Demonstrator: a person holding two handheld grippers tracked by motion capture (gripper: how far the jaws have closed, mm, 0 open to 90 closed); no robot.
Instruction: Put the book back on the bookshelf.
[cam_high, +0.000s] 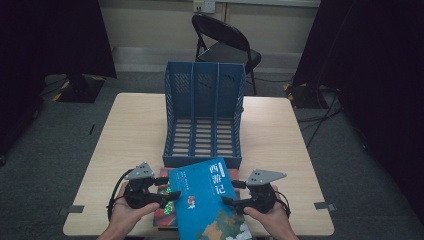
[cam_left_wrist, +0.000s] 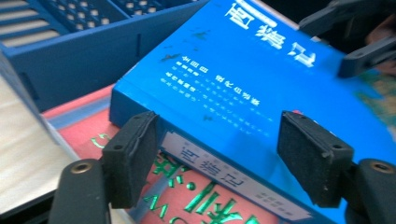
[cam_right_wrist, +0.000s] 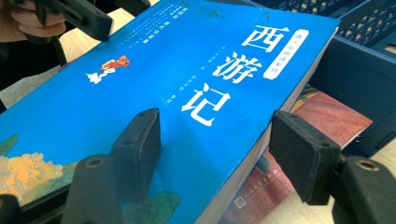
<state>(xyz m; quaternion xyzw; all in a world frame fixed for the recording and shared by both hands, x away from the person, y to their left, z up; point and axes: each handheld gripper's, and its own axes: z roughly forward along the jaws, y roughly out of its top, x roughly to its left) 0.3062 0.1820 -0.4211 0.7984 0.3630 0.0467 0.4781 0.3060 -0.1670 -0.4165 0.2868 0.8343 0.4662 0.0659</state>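
Grey carpet floor surrounds a pale wooden table (cam_high: 280, 145), and a black folding metal chair (cam_high: 225, 42) stands behind it by the wall. On the middle of the table stands a blue plastic file rack (cam_high: 204, 115) with three compartments and slotted walls, its open side toward the person.

Just in front of the rack lies the thick blue paperback book with white Chinese title characters (cam_high: 206, 200). Its long axis runs from the rack toward the person, leaning a little to the right at the near end, and the title end points to the rack. The glossy cover is smooth, with a small red figure and an orange-green landscape at the near end. It rests tilted on top of a flat red book with green metallic letters (cam_high: 165, 210), which shows at its left side.

The left gripper (cam_high: 165, 189) stands at the book's left edge, where the spine with a white label is. Its black padded jaws are spread wide, one above the cover and one below the spine, and no pad presses on the book. The right gripper (cam_high: 231, 192) is at the right edge, where the pale page block shows. Its jaws also stand apart around the edge without squeezing it.
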